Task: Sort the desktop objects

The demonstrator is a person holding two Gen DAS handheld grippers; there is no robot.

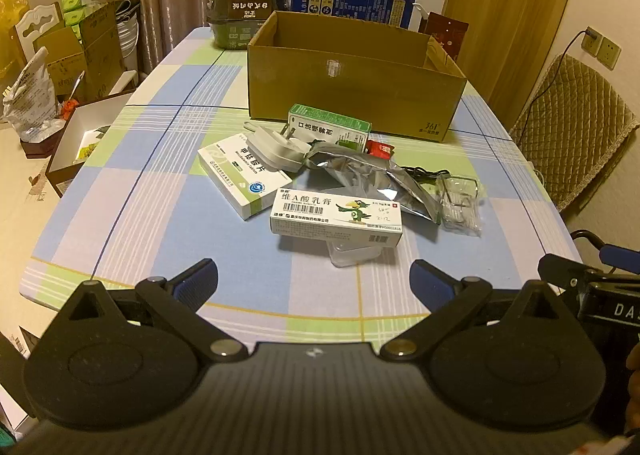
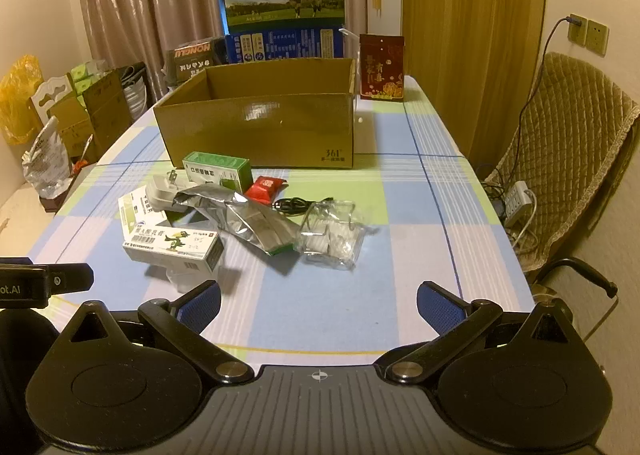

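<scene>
Left claw [image 1: 314,283]: yours is spread wide and empty, low over the bench [image 1: 140,195].
Ointment box [image 1: 337,217]: straight ahead of that claw, nearest of the pile, long axis crosswise.
Right claw [image 2: 319,305]: also wide and empty; the box [image 2: 173,249] lies off to its left.
Carton [image 1: 352,79]: open, behind the pile.

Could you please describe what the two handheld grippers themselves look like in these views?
Both look alike. The left gripper and right gripper each have matte black bodies with two round, disc-like housings, black link arms on silver pivot pins, and jaws lined with blue textured pads. A ribbed grey centre plate carries a small crosshair mark. White lettering shows on each one's side. No cables or sleeves are visible.
</scene>
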